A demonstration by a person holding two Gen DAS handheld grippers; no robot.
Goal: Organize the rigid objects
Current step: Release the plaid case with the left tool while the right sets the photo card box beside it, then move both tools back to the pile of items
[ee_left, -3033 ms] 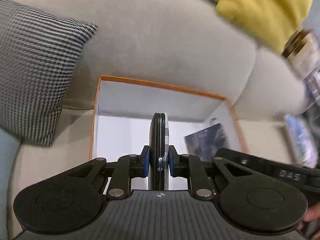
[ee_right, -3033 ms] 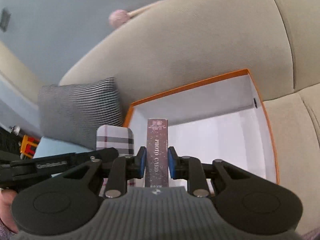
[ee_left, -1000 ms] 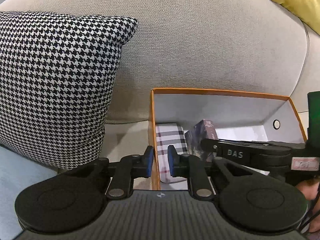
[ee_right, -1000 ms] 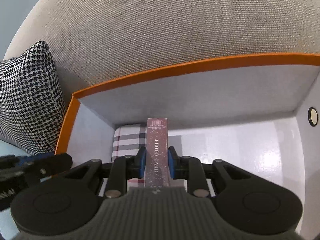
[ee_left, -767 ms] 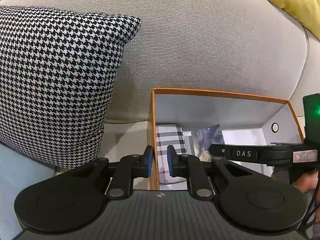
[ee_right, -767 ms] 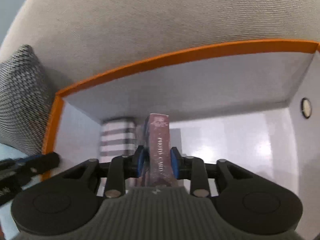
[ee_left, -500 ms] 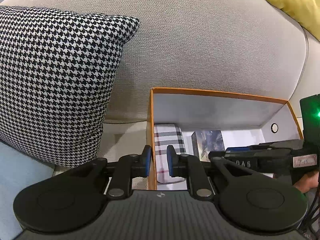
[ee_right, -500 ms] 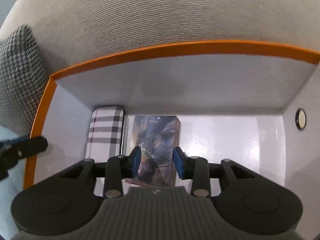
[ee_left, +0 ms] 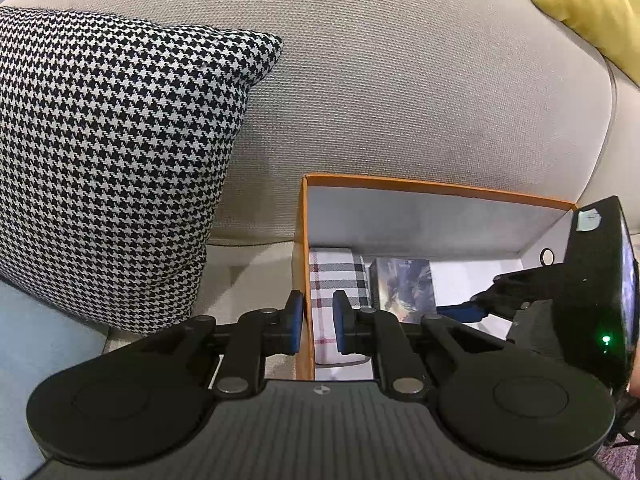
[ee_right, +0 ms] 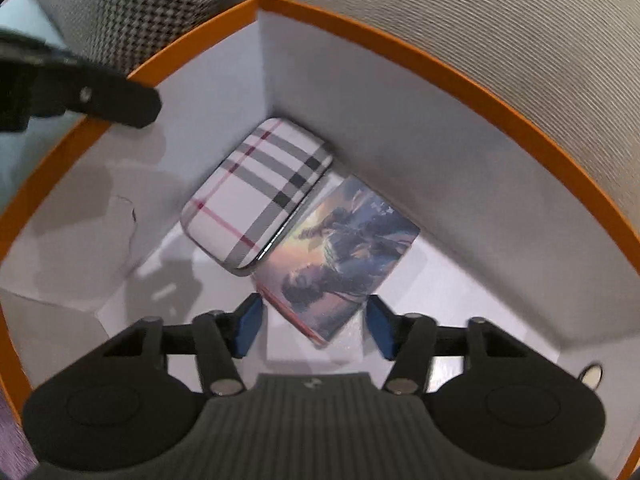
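An orange box [ee_left: 436,186] with white inside walls [ee_right: 400,120] rests on the sofa seat. In its far left corner a plaid case [ee_left: 336,276] [ee_right: 256,196] lies flat. A photo card box [ee_left: 404,284] [ee_right: 340,256] with a picture on top lies flat right beside it. My right gripper [ee_right: 314,326] hangs inside the orange box just above the card box's near end. Its jaws are opening and the pads are clear of the card box. My left gripper [ee_left: 318,322] hovers over the orange box's left wall, jaws drawn close with nothing held.
A black-and-white houndstooth cushion [ee_left: 112,152] leans against the beige sofa back [ee_left: 400,80] left of the box. A yellow cushion [ee_left: 592,0] sits at the top right. The right half of the orange box's floor [ee_right: 460,300] is bare white.
My right gripper rolled, laid the photo card box flat next to the plaid case, and its jaws spread off it. The left gripper barely moved.
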